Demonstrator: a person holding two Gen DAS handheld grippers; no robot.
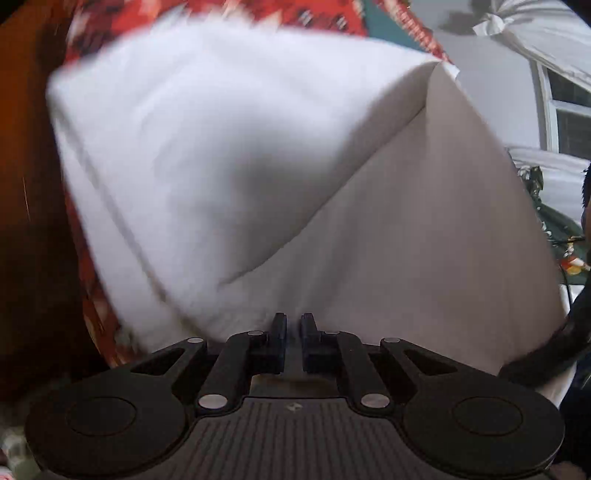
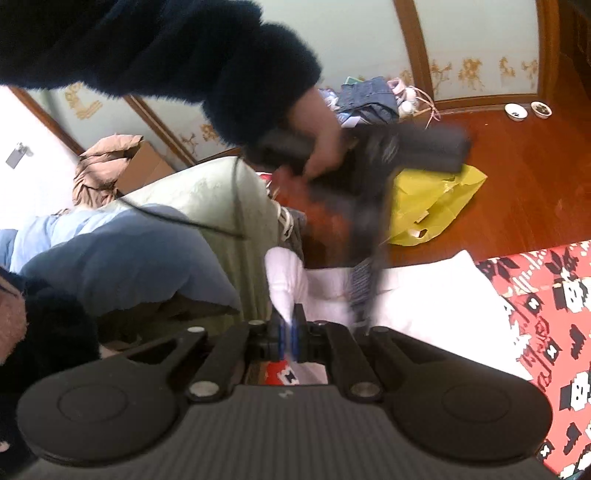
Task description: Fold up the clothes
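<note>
A white garment (image 1: 258,166) fills the left wrist view, lifted and draped over the red patterned bedspread (image 1: 325,18). My left gripper (image 1: 293,325) is shut on its near edge, fingers almost together with cloth between them. In the right wrist view my right gripper (image 2: 290,321) is shut on a bunched corner of the white garment (image 2: 288,273), which spreads right over the red patterned bedspread (image 2: 554,295). The other hand in a dark fuzzy sleeve (image 2: 221,62) holds the blurred left gripper (image 2: 369,158) above the garment.
Wooden floor (image 2: 517,166) with a yellow plastic bag (image 2: 432,203), a clothes pile (image 2: 369,96) and two small bowls (image 2: 528,109). A blue pillow (image 2: 122,254) and green bedding (image 2: 229,206) lie at left. A window (image 1: 569,110) is at the right.
</note>
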